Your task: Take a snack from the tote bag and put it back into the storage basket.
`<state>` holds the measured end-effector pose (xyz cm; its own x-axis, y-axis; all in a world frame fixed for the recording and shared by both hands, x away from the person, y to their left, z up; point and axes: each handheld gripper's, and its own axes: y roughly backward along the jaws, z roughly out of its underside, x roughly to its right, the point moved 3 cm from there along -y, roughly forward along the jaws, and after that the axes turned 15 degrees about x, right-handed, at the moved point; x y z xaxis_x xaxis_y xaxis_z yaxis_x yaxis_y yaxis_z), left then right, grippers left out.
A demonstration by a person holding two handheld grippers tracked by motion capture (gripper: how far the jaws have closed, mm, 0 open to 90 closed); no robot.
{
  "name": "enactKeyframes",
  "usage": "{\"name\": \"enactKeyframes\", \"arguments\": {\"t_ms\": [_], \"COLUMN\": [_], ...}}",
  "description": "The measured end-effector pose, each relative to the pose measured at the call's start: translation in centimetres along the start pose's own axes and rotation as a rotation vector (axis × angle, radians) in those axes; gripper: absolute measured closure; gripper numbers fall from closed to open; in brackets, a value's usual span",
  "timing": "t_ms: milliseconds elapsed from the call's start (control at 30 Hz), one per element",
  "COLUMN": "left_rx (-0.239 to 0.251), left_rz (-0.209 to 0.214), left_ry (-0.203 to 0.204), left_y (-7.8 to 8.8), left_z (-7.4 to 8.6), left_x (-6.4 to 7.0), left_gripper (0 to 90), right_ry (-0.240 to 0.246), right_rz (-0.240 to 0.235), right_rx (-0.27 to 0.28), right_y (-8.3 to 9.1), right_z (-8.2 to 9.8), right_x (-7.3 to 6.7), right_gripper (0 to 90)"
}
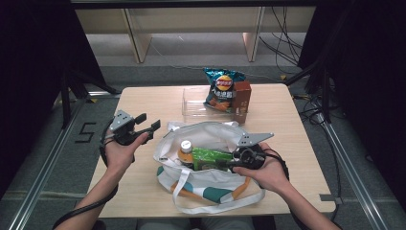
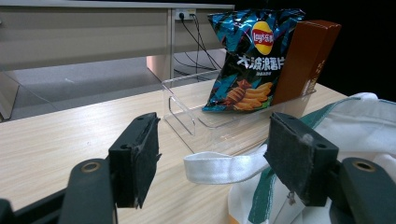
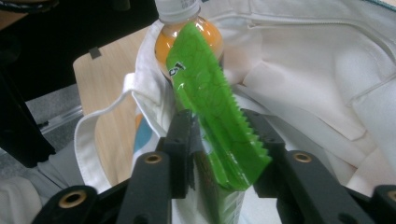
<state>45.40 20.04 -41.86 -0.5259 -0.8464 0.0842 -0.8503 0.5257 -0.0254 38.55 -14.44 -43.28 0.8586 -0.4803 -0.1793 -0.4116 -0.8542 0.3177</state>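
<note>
A: What step is the person working on?

B: Going left to right: the left gripper (image 1: pixel 143 125) is hovering over the worktop (image 1: pixel 143 103) just left of the tote (image 1: pixel 210 184), jaws apart with nothing between them. Inside the tote, a juice bottle (image 1: pixel 185 152) is standing beside a green pack (image 1: pixel 210 159). The right gripper (image 1: pixel 233 162) is reaching into the tote's mouth, its jaws clamped on the pack's crimped end.

A: So unpacking?

B: Judging by the grip, the pack is either being lifted out or set in; I'm not able to say which. If it is coming out, the next move calls for a straight pull clear of the bottle, while the left gripper steadies the rim.

A: Any writing?

B: The chips bag (image 2: pixel 247 60) in the clear bin (image 2: pixel 187 109) is showing a Lay's logo over Chinese characters. The brown box (image 2: pixel 303 58) beside it is too blurred to read.
</note>
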Motion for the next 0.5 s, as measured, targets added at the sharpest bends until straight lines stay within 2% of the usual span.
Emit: {"name": "enactKeyframes", "arguments": {"t_ms": [67,167,200,233,267,333,467,500], "left_rx": [-0.001,-0.002,-0.002,-0.003,-0.003,-0.002,-0.002,-0.001], "left_rz": [0.000,-0.001,-0.001,-0.002,-0.001,0.002,-0.001,-0.001], "left_ry": [-0.001,-0.002,-0.001,-0.002,-0.003,-0.006,-0.002,-0.002], "left_y": [0.00,-0.01,0.00,0.00,0.00,-0.01,0.02,0.02], "left_z": [0.00,0.02,0.02,0.03,0.03,0.00,-0.01,-0.01], "left_x": [-0.02,0.00,0.01,0.02,0.02,0.03,0.04,0.03], "left_gripper": [33.5,33.5,33.6,33.6,33.6,33.6,33.6,33.6], "right_ry": [-0.004,0.041,0.027,0.033,0.049,0.050,0.113,0.124], "right_rz": [-0.002,-0.015,-0.021,-0.023,-0.014,-0.010,-0.011,0.003], "right_rx": [-0.010,-0.011,-0.010,-0.012,-0.009,-0.012,0.002,0.018], "right_y": [0.01,0.08,0.08,0.10,0.19,0.26,0.32,0.25], "right_z": [0.01,-0.14,-0.08,-0.07,-0.11,-0.14,-0.36,-0.39], "right_x": [-0.21,-0.09,-0.26,-0.25,-0.20,-0.25,-0.15,-0.23], "right_gripper": [70.3,74.4,76.3,78.2,80.5,83.8,88.3,89.1]}}
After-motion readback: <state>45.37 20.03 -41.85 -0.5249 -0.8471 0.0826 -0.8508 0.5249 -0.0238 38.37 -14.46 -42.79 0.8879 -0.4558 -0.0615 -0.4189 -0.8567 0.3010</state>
